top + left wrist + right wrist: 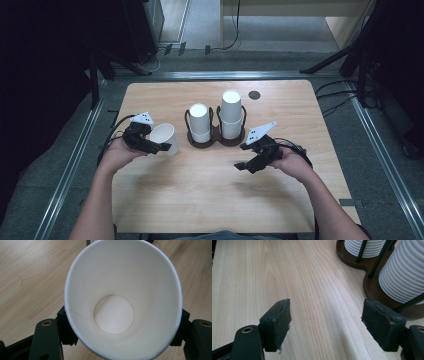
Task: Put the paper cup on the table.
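Observation:
My left gripper (159,146) is shut on a white paper cup (164,138) at the table's left, the cup tilted with its mouth toward the camera. In the left gripper view the empty cup (122,300) sits between both jaws, which press its lower sides. A dark wooden two-slot cup holder (215,141) stands at the table's middle, carrying a shorter stack of white cups (199,122) on the left and a taller stack (231,114) on the right. My right gripper (244,156) hovers open, just right of and in front of the holder. Its fingers (277,323) have bare wood between them.
The light wooden table (210,200) has open room across its near half. A small dark round grommet (254,95) sits near the far edge. Black stands and cables lie on the floor beyond and to the right of the table.

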The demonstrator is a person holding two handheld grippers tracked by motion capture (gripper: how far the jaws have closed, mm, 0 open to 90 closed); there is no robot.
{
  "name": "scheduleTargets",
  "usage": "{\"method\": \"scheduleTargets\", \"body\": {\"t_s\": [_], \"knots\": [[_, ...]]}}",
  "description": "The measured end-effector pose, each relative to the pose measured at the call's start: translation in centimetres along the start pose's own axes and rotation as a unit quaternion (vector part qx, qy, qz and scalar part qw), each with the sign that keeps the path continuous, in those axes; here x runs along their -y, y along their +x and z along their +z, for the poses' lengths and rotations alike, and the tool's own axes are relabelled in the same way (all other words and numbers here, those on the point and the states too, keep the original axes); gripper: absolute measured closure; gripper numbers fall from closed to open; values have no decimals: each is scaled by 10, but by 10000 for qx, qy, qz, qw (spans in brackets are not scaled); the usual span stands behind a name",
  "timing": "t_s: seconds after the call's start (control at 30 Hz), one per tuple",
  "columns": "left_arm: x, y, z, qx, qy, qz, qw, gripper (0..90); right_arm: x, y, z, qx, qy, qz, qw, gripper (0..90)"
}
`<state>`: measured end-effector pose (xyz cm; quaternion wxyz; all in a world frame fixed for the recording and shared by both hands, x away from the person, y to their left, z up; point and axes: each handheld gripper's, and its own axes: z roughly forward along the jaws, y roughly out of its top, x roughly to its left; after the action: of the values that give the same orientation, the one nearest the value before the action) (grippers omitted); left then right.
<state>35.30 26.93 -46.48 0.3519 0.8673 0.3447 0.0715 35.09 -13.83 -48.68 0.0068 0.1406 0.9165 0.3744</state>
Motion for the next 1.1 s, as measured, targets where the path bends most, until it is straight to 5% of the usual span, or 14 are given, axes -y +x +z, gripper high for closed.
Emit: {"method": "scheduleTargets", "body": {"t_s": [0.33, 0.67, 1.1], "knots": [[8, 20, -7, -445, 6, -339, 9984, 291, 3, 1, 3, 34, 100, -74, 9999, 235], [12, 39, -4, -779, 123, -761, 9940, 282, 6, 3, 3, 45, 176, -74, 9998, 235], [15, 50, 8, -1176, 240, -648, 9907, 257, 13, 6, 0, 113, 221, -20, 9997, 235]]}}
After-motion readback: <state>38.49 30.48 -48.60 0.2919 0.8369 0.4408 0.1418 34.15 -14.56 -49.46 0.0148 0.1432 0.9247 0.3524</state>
